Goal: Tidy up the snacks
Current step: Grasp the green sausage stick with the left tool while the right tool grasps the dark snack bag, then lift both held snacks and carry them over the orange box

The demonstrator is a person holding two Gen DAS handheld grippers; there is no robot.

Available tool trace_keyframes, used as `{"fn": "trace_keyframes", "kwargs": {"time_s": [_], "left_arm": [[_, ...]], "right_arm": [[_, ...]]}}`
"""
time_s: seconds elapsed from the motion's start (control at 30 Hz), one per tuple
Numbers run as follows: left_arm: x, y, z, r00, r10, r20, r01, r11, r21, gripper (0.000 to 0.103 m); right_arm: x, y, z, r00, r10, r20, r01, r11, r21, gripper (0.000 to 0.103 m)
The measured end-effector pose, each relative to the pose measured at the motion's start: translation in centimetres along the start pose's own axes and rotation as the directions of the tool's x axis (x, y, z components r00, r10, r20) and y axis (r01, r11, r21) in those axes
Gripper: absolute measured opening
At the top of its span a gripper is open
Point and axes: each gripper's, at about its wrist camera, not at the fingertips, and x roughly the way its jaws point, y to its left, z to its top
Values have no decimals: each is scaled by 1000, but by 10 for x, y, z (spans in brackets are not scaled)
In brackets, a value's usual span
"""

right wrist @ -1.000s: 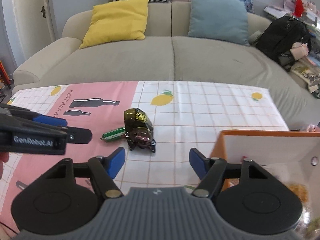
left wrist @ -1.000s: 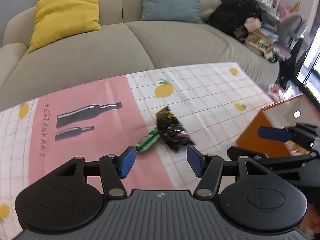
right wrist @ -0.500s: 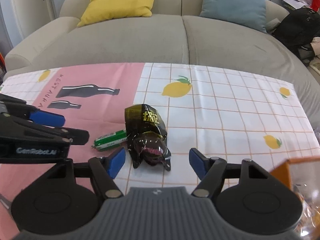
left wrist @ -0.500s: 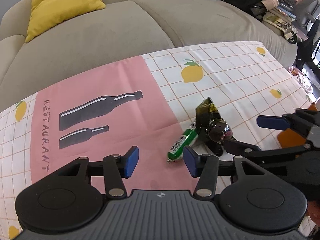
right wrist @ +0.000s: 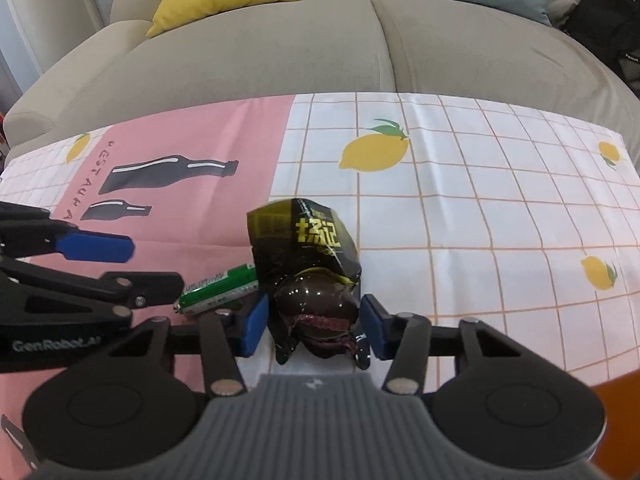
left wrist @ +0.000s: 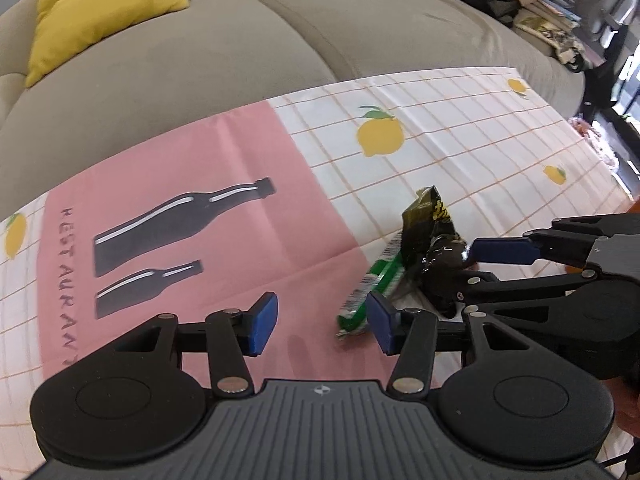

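Note:
A dark snack packet (right wrist: 312, 276) with yellow print lies on the tablecloth, and a green stick snack (right wrist: 218, 288) lies against its left side. My right gripper (right wrist: 314, 322) is open, its blue pads on either side of the packet's near end, just short of touching. In the left wrist view the packet (left wrist: 434, 248) and green stick (left wrist: 370, 288) lie right of my left gripper (left wrist: 322, 322), which is open and empty over the pink cloth. The right gripper (left wrist: 500, 250) reaches in from the right there.
The table wears a pink and white checked cloth (right wrist: 460, 216) with lemons and bottle prints. An orange box corner (right wrist: 624, 392) sits at the near right. A beige sofa (right wrist: 280, 52) with yellow and blue cushions stands behind the table.
Both grippers moved forward and down toward the snacks. The right gripper's jaws narrowed and now straddle the dark packet. The left gripper drew close beside the green stick.

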Motion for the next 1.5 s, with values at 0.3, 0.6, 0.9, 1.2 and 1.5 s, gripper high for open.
{"fn": "trace_keyframes", "kwargs": {"time_s": [0.3,0.6,0.9,1.2,1.5], "left_arm": [[26,-18,10,997,-61,-40,64,994,84,60],[45,-32,17,996,-59,-65,64,996,69,49],[43,-32,20,995,-21,-95,21,1000,2,26],[32,-24,4,989,8,-147,-33,985,-170,26],[16,-39,-23,989,-19,-150,-21,966,-257,26]], "right_arm": [[-10,-22,-8,998,-48,-29,49,999,10,42],[-11,-25,-12,999,-49,-1,49,998,-31,43],[-4,-34,-8,999,-22,23,22,1000,13,53],[3,-28,-9,998,-48,38,47,999,11,55],[-6,-31,-23,1000,-23,6,23,998,52,54]]}}
